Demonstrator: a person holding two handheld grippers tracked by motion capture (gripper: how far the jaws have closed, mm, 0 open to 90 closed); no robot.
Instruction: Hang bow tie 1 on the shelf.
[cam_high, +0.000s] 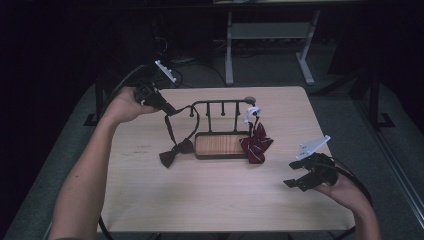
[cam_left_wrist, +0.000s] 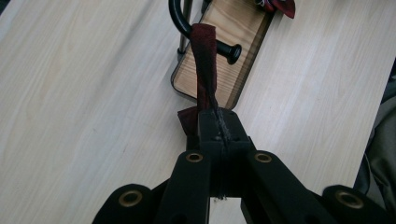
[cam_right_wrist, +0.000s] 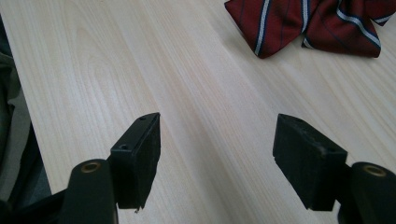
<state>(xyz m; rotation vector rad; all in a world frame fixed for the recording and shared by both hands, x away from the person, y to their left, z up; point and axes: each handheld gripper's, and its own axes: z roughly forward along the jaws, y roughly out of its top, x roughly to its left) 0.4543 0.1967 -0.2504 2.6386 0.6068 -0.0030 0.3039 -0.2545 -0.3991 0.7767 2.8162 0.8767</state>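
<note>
A black hook rack (cam_high: 222, 102) on a wooden base (cam_high: 220, 145) stands mid-table. A dark maroon bow tie (cam_high: 172, 154) lies on the table left of the base, and its strap (cam_high: 195, 117) loops up over the rack's left end. My left gripper (cam_high: 167, 106) is shut on that strap. The left gripper view shows the strap (cam_left_wrist: 205, 60) running taut from the left gripper (cam_left_wrist: 217, 116) to the rack's curved bar (cam_left_wrist: 176, 18). A red striped bow tie (cam_high: 256, 142) hangs at the rack's right end. My right gripper (cam_high: 295, 182) stands open and empty near the table's right front, short of the striped tie (cam_right_wrist: 308, 23).
The light wooden table (cam_high: 210, 200) ends close behind the rack and just right of my right hand. A grey desk frame (cam_high: 270, 50) stands on the floor beyond the far edge. Bare tabletop (cam_right_wrist: 196, 70) lies in front of the right gripper (cam_right_wrist: 217, 135).
</note>
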